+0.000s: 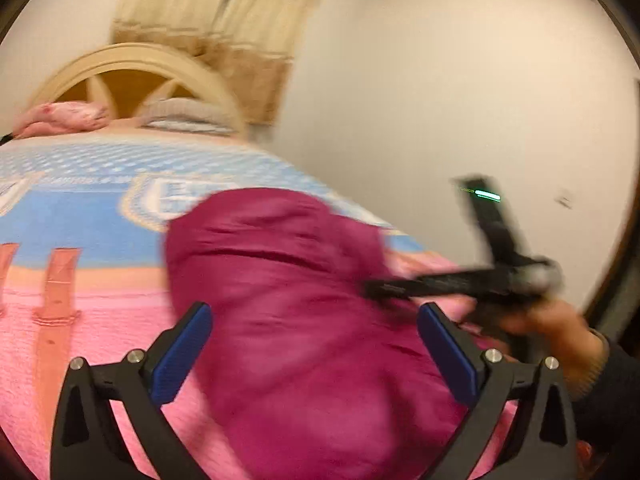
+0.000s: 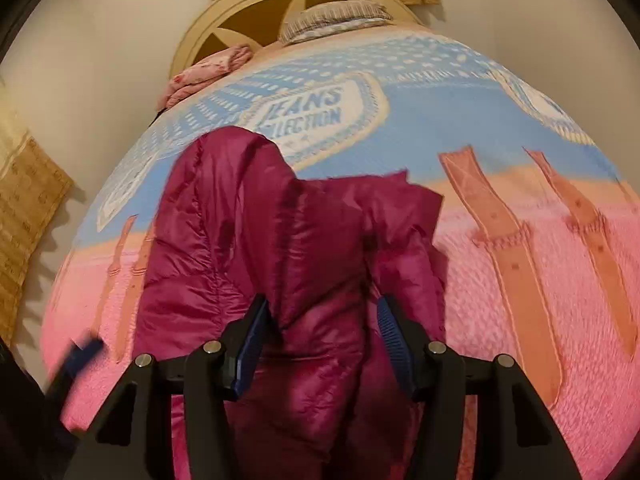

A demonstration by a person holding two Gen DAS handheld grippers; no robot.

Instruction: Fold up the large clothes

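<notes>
Magenta down jacket [image 2: 256, 240] lies bunched lengthwise on the bed [image 2: 520, 280], running from the near edge over the pink part of the bedspread up onto the blue band, nearer the bed's left edge as my right wrist camera shows it. Its quilted shell looks shiny and puffy, so I judge it light, soft and slippery, likely to spring back out of a fold and slide between pads unless I pinch a seam or hem rather than a fat quilted panel.

My left gripper [image 1: 316, 354] stands with its jaws spread as wide as they go, straddling the jacket's bulk without pressing on it; I have nothing in it. My right gripper [image 2: 320, 344] is about half open with a raised ridge of jacket between its pads [image 2: 250, 350]; whether they actually bite the cloth I cannot tell. From the left wrist camera I see that right gripper at the jacket's right side, blurred.

I would take hold at the outer hem corners, one per claw.
</notes>
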